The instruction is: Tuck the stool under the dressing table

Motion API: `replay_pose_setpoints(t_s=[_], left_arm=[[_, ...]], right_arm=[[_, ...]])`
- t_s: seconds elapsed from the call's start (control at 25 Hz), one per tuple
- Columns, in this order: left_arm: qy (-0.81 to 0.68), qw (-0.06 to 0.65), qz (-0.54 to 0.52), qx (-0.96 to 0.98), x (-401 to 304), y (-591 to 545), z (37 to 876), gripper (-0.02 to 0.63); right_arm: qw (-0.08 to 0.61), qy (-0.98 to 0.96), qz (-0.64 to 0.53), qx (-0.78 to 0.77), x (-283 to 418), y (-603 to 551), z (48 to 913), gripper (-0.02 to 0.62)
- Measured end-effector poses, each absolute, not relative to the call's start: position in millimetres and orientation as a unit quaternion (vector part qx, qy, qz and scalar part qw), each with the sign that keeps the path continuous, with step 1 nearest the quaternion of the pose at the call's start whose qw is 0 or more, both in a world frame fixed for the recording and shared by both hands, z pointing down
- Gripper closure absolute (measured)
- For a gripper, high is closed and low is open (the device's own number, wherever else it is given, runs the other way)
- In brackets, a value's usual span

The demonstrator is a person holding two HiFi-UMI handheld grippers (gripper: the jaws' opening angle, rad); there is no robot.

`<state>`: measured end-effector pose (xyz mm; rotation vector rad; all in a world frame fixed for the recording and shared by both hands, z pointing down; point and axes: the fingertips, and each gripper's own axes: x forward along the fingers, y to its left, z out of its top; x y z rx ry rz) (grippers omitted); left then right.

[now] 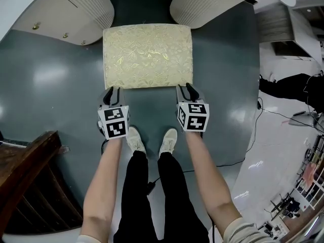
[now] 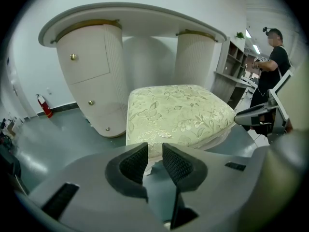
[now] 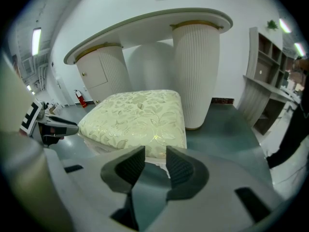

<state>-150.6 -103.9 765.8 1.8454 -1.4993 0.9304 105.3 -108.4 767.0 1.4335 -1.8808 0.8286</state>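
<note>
The stool (image 1: 147, 55), a square seat with a cream and gold leaf-pattern cushion, stands on the grey floor just in front of the dressing table (image 1: 217, 1), between its two white ribbed pedestals. My left gripper (image 1: 110, 96) is at the stool's near left corner and my right gripper (image 1: 186, 92) at its near right corner. In the left gripper view the jaws of my left gripper (image 2: 154, 151) stand apart with nothing between them, the cushion (image 2: 174, 112) just beyond. My right gripper (image 3: 155, 153) is likewise open, the cushion edge (image 3: 137, 115) just past its tips.
Dark wooden furniture (image 1: 25, 171) stands at the lower left. My feet (image 1: 152, 140) are right behind the stool. Cables (image 1: 268, 115) run over the lighter floor at the right. A person in black (image 2: 273, 57) stands by shelves at the far right. A fire extinguisher (image 2: 44, 106) sits by the wall.
</note>
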Motion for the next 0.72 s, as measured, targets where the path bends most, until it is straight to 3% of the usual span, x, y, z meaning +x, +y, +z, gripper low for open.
replay_pose_setpoints(t_s=[0.72], left_arm=[[-0.567,0.303,0.348,0.683,-148.7,-111.2,780.0,0.528]], right_arm=[[0.317,-0.708,0.315,0.547,105.8,-120.1,777.5,0.469]])
